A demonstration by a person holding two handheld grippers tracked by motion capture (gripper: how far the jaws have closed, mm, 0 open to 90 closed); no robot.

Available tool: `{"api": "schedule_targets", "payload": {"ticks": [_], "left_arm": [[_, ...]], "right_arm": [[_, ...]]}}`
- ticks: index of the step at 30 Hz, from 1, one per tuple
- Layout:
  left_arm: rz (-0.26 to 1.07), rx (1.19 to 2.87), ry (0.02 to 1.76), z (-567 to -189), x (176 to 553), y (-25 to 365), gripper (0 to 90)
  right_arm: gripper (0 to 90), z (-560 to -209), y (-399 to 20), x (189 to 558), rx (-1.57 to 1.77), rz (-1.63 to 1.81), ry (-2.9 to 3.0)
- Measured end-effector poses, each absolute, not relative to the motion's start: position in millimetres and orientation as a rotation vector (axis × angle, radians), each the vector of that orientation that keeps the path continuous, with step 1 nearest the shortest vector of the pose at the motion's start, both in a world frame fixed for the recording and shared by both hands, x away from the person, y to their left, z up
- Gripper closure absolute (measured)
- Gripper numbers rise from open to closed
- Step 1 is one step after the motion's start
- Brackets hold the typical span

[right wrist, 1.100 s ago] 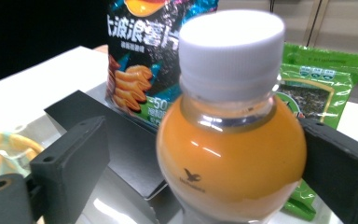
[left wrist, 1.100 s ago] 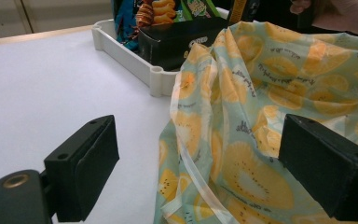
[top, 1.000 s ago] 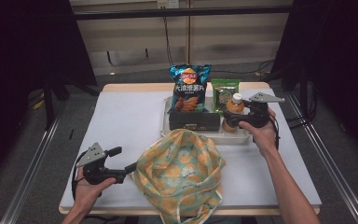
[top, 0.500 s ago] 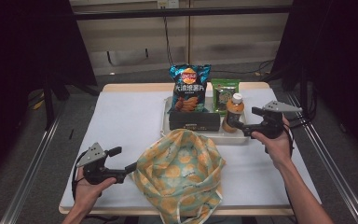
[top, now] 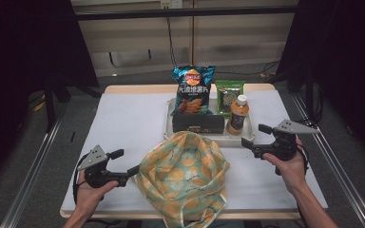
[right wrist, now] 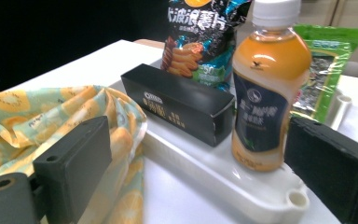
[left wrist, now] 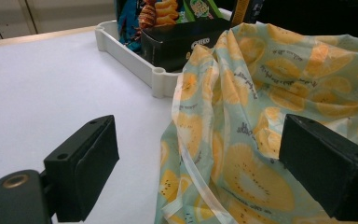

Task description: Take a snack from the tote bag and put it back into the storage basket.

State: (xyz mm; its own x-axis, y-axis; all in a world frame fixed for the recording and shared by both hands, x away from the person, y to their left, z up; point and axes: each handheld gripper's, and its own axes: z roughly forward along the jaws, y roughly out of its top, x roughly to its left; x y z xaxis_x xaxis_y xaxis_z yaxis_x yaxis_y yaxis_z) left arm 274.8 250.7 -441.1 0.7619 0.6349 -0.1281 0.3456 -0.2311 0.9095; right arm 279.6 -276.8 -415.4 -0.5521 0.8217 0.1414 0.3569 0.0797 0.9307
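A fruit-print cloth bag [top: 185,175] lies crumpled at the table's front middle. Behind it a white tray [top: 247,138] holds a black biscuit box [top: 198,123], a blue chip bag [top: 192,90], a green snack packet [top: 228,96] and an orange drink bottle [top: 237,115]. My left gripper [top: 126,163] rests open at the bag's left edge, and the bag's cloth [left wrist: 261,116] spreads past its jaws. My right gripper [top: 253,137] hovers open just right of the tray, with the bottle [right wrist: 261,88] and box [right wrist: 182,105] ahead of its empty jaws.
White table cover [top: 128,118] stretches bare on the left half and along the right edge. Metal rails [top: 33,161] run beside the table on both sides. Dark curtains stand behind at left and right.
My right gripper has drawn back from the bottle, moving right and toward the front of the table. The left gripper and the bag have stayed put.
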Motion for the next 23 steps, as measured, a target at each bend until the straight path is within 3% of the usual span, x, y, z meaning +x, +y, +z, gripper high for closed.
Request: {"api": "schedule_targets", "payload": {"ticks": [16,23], "left_arm": [[0.329,1.842,0.75,-440.7,275.8,252.2,10.8],[0.327,1.849,0.763,-442.8,277.2,252.0,9.5]], "right_arm": [[7.4,-443.6,-294.3,227.6,1.265,1.395,1.922],[7.3,-452.9,-294.8,230.7,1.277,1.352,1.932]]}}
